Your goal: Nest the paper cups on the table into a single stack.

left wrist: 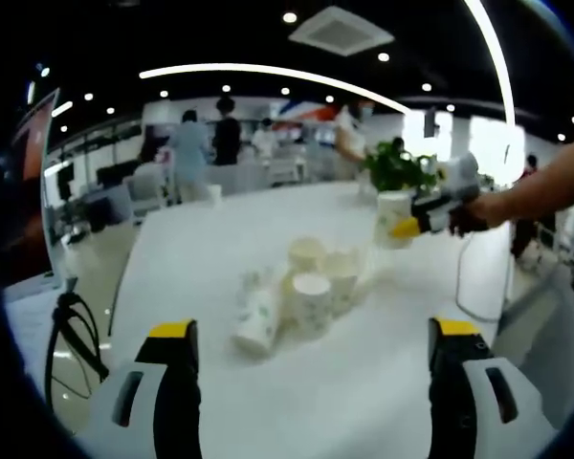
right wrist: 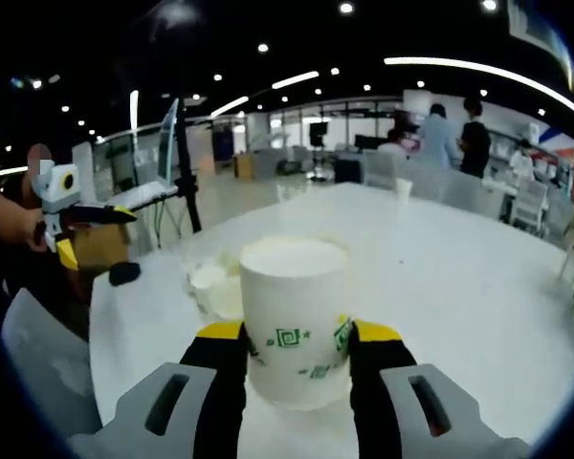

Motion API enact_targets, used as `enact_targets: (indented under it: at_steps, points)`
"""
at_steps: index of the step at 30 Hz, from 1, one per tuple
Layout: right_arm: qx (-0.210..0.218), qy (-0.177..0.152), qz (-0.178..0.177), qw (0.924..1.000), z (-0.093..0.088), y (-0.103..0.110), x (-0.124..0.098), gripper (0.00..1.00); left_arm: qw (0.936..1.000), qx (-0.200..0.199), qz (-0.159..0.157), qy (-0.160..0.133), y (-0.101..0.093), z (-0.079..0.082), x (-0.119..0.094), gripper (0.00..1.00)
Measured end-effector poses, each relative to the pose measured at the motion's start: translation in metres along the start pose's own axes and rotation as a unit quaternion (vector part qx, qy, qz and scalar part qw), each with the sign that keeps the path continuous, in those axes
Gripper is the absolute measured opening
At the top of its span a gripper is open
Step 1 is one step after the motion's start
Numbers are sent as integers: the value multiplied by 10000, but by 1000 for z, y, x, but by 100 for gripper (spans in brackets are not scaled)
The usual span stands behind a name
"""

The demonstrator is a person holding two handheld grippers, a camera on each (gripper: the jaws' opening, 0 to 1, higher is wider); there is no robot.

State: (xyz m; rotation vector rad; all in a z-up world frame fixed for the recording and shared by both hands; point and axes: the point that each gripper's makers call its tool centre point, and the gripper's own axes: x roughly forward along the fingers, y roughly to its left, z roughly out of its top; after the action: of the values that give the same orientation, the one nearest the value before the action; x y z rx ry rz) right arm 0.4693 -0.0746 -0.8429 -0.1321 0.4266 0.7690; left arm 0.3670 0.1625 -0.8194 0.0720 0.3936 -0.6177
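While lifted: right tongs (right wrist: 296, 346) clamp a paper cup (right wrist: 294, 316)
Left tongs (left wrist: 311, 335): wide open — holding nothing
Tip: lower it squarely — into the cups ahead (left wrist: 311, 292)

text: none legible | cup (right wrist: 294, 320) in right gripper (right wrist: 297, 346): green square-spiral marks, no letters readable | cups (left wrist: 306, 287) on table (left wrist: 383, 363): faint green print, too blurred to read | background signs: unreadable
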Motion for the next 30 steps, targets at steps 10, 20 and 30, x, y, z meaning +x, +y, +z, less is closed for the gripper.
enact_targets:
  at_steps: [10, 20, 30]
  points:
    - [31, 25, 47, 10000, 0, 3, -4, 39, 10000, 37, -32, -2, -2, 1, 1, 98]
    - [87, -33, 152, 9998, 5, 9, -7, 38, 9999, 49, -78, -43, -5, 8, 4, 98]
    - [5, -79, 293, 9995, 14, 20, -9, 38, 9999, 27, -115, -89, -10, 14, 6, 98]
